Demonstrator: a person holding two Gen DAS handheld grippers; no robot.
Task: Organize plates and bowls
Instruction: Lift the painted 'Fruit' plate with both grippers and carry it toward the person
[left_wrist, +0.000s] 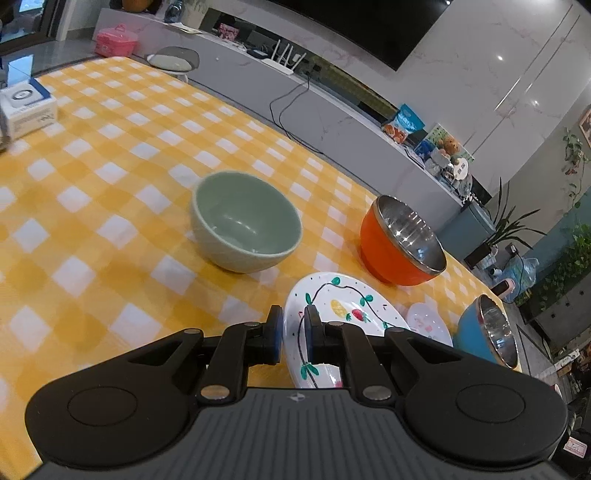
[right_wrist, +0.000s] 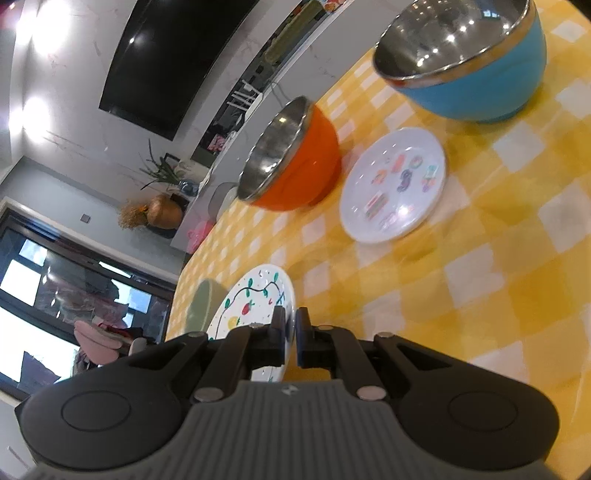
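A white plate painted with a green vine and fruit (left_wrist: 343, 306) is held by both grippers, tilted above the yellow checked table. My left gripper (left_wrist: 293, 334) is shut on its near rim. My right gripper (right_wrist: 290, 332) is shut on the opposite rim of the same plate (right_wrist: 255, 299). A green ceramic bowl (left_wrist: 245, 221) stands on the cloth ahead. An orange steel-lined bowl (left_wrist: 400, 242) (right_wrist: 291, 162) and a blue steel-lined bowl (left_wrist: 487, 332) (right_wrist: 465, 59) stand further right. A small white plate with coloured prints (right_wrist: 393, 184) (left_wrist: 430, 323) lies flat between them.
A white box (left_wrist: 27, 107) sits at the table's far left (left_wrist: 110, 147). Beyond the far edge are a grey cabinet (left_wrist: 332, 110) with a router, packets and toys, a round stool (left_wrist: 173, 61) and a pink case (left_wrist: 116, 40).
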